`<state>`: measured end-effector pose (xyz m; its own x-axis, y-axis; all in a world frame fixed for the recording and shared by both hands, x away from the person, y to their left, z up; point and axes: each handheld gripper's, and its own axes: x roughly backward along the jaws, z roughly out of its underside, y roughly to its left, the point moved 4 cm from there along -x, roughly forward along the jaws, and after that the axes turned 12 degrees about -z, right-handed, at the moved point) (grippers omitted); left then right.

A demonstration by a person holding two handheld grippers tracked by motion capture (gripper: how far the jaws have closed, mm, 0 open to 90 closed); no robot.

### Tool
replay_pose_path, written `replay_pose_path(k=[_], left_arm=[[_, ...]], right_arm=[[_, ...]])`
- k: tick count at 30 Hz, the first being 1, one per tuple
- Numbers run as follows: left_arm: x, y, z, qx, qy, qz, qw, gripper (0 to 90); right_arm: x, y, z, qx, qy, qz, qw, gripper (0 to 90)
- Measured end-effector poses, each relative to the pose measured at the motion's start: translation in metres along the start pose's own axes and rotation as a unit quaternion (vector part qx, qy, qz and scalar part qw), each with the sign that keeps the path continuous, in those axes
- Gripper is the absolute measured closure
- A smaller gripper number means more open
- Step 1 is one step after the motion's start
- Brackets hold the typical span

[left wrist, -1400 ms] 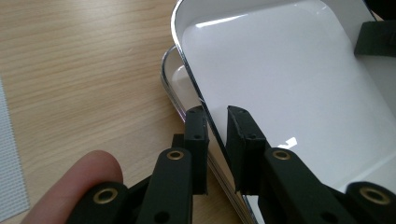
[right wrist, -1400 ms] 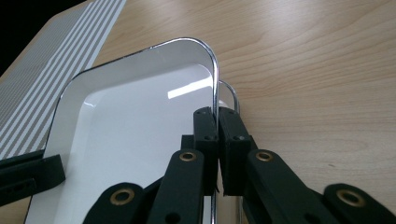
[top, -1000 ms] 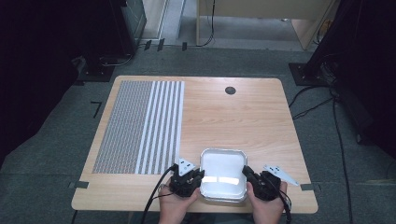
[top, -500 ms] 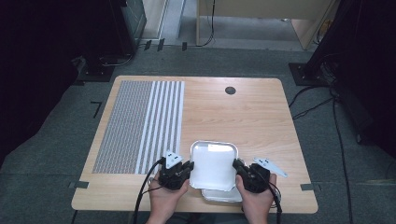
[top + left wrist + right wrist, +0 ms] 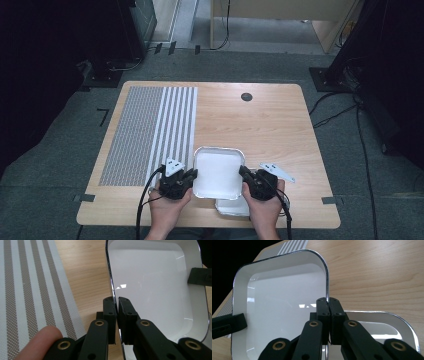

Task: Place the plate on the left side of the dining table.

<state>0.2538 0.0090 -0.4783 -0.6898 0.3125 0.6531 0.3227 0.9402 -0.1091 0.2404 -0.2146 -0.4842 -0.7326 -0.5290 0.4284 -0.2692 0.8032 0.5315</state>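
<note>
A white square tray (image 5: 218,172) with a dark rim is held above the table's front edge, between both hands. My left gripper (image 5: 193,173) is shut on the tray's left rim (image 5: 113,287), jaws pinching the thin edge. My right gripper (image 5: 243,172) is shut on the tray's right rim (image 5: 327,282). A second white tray (image 5: 234,207) lies on the table beneath, partly hidden by the lifted one; its rim (image 5: 387,314) shows behind my right jaws. In the left gripper view the other gripper's jaw tip (image 5: 200,276) shows at the far rim.
A striped grey and white mat (image 5: 152,131) covers the left part of the wooden table (image 5: 270,125). A small dark round hole (image 5: 246,96) sits near the far edge. Cables trail from both grippers off the front edge.
The upper tray has come up off the lower one and shifted slightly left with both grippers, so more of the lower tray shows at the front.
</note>
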Motion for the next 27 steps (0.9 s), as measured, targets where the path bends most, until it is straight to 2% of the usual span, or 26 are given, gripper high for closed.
replay_pose_path(k=[27], left_arm=[[0.013, 0.048, -0.01, 0.014, -0.012, -0.031, 0.9994, 87.1]], right_arm=[[-0.038, 0.039, -0.007, 0.011, 0.008, -0.021, 0.9997, 89.7]])
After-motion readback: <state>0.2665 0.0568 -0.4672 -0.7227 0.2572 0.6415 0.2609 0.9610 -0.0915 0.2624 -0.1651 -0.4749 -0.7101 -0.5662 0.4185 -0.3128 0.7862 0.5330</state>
